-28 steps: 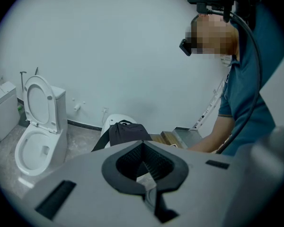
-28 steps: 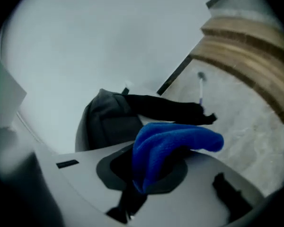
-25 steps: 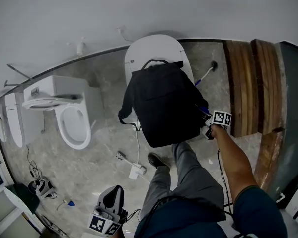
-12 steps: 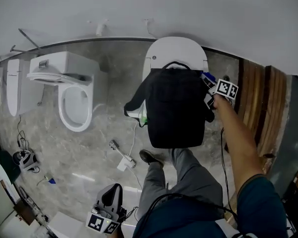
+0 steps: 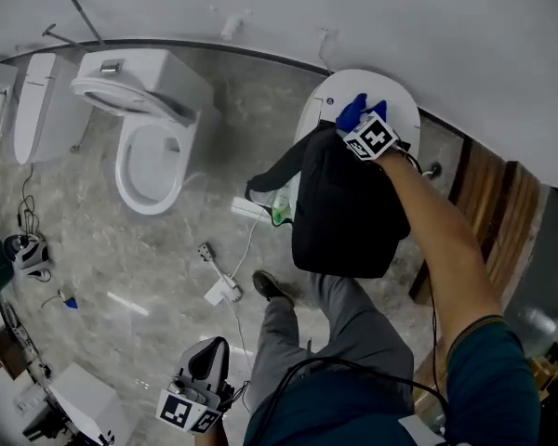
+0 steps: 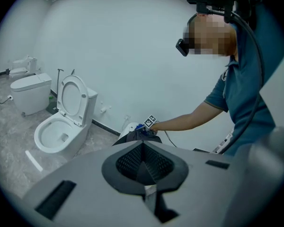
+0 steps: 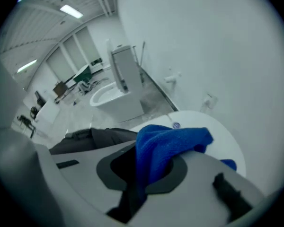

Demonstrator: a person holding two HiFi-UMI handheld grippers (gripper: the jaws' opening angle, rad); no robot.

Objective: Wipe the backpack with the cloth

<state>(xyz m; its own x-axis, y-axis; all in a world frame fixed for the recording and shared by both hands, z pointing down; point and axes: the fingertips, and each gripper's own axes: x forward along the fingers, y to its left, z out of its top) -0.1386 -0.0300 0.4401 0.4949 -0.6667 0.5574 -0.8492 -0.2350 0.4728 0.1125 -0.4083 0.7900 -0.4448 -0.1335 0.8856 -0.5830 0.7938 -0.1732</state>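
Looks steeply down onto a grey stone floor (image 5: 139,268). Finds the black backpack (image 5: 349,212) lying over a closed white toilet (image 5: 402,102) against the wall, one strap drooping off its left side. Reaches the right gripper (image 5: 363,128) out to the backpack's far top edge, blue cloth (image 5: 356,111) bunched at its tip. Holds the left gripper (image 5: 203,393) low at the bottom edge, well apart from the bag. Shows an open toilet (image 5: 153,161) at left, a white plug strip (image 5: 219,292) with cable on the floor, a dark shoe (image 5: 272,289) just below the backpack, and wooden boards (image 5: 488,203) at right.
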